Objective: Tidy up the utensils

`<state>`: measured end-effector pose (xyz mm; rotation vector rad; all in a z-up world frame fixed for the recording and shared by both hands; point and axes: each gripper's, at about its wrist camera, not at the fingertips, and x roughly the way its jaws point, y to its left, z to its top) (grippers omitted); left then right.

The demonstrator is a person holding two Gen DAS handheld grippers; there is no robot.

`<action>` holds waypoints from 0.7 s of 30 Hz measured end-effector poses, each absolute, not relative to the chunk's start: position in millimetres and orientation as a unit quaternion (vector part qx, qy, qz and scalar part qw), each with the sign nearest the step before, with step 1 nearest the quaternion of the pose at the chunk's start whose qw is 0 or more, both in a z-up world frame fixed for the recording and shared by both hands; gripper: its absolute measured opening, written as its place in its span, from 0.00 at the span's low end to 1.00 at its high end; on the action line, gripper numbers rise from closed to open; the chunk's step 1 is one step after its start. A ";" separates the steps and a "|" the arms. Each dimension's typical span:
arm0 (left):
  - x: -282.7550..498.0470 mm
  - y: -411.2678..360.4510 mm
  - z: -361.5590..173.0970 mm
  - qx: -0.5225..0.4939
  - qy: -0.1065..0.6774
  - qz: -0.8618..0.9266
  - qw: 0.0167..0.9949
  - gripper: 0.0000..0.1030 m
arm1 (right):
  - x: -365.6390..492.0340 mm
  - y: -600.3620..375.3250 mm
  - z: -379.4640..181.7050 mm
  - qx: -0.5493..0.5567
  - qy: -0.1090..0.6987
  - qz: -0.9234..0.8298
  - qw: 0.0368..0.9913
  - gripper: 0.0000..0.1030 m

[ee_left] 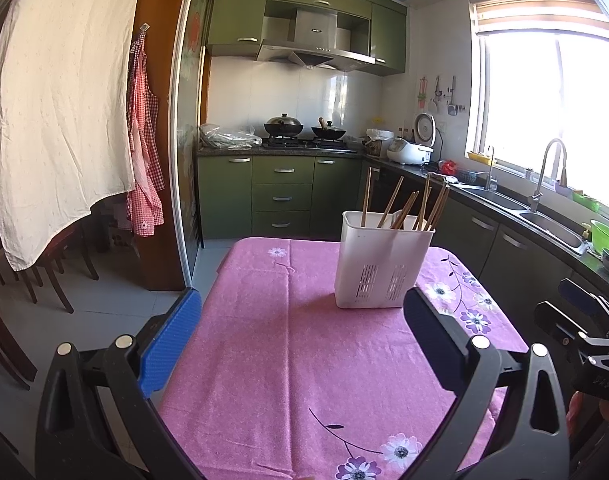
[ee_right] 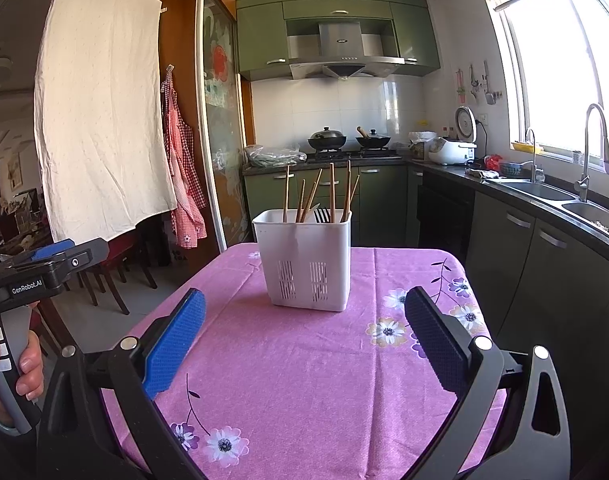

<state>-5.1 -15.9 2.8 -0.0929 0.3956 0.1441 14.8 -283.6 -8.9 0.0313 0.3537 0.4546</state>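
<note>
A white plastic utensil holder point(ee_left: 380, 266) stands on the pink floral tablecloth point(ee_left: 288, 344). It holds several wooden chopsticks point(ee_left: 400, 204) standing upright or leaning. It also shows in the right wrist view point(ee_right: 308, 260), with chopsticks point(ee_right: 331, 194) and a dark utensil point(ee_right: 322, 215) inside. My left gripper point(ee_left: 302, 312) is open and empty, short of the holder. My right gripper point(ee_right: 304, 312) is open and empty, just in front of the holder. The right gripper also shows at the right edge of the left wrist view point(ee_left: 576, 316).
The table point(ee_right: 424, 276) stands in a kitchen. A counter with a sink point(ee_right: 544, 190) runs along the right. A stove with pans point(ee_right: 348, 140) is at the back. A white cloth point(ee_right: 100, 120) and a checked apron point(ee_right: 182, 176) hang at the left, with chairs point(ee_right: 112, 272) below.
</note>
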 end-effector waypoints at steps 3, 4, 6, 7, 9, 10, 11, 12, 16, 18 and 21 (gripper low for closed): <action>-4.6 -15.6 4.0 -0.046 0.197 0.072 0.977 0.93 | 15.7 -283.4 -9.3 0.016 0.177 0.225 0.958 0.95; -4.5 -15.6 4.0 -0.046 0.197 0.072 0.977 0.93 | 16.0 -283.0 -9.6 0.016 0.177 0.225 0.958 0.95; -4.0 -15.2 4.0 -0.046 0.198 0.071 0.976 0.93 | 16.6 -282.6 -9.9 0.016 0.178 0.226 0.958 0.95; -3.5 -14.9 3.7 -0.046 0.199 0.071 0.976 0.93 | 16.7 -282.8 -9.8 0.016 0.178 0.226 0.958 0.95; -2.9 -14.7 3.3 -0.046 0.201 0.071 0.976 0.93 | 17.0 -283.7 -10.1 0.015 0.179 0.227 0.957 0.95; -2.5 -14.8 3.1 -0.046 0.201 0.071 0.976 0.93 | 16.9 -283.8 -10.3 0.015 0.178 0.227 0.957 0.95; -2.3 -14.9 3.4 -0.046 0.201 0.071 0.976 0.93 | 17.1 -283.7 -10.2 0.015 0.179 0.227 0.957 0.95; -2.4 -14.7 3.3 -0.046 0.200 0.071 0.976 0.93 | 17.1 -283.6 -10.3 0.015 0.179 0.227 0.957 0.95; -2.2 -17.4 4.5 -0.035 0.192 0.078 0.978 0.93 | 17.4 -284.1 -11.0 0.015 0.181 0.228 0.957 0.95; -2.2 -17.9 4.6 -0.033 0.190 0.080 0.978 0.93 | 18.6 -284.5 -10.9 0.015 0.181 0.229 0.956 0.95; -1.6 -18.0 3.9 -0.029 0.191 0.082 0.978 0.93 | 19.1 -285.0 -11.1 0.015 0.182 0.229 0.956 0.95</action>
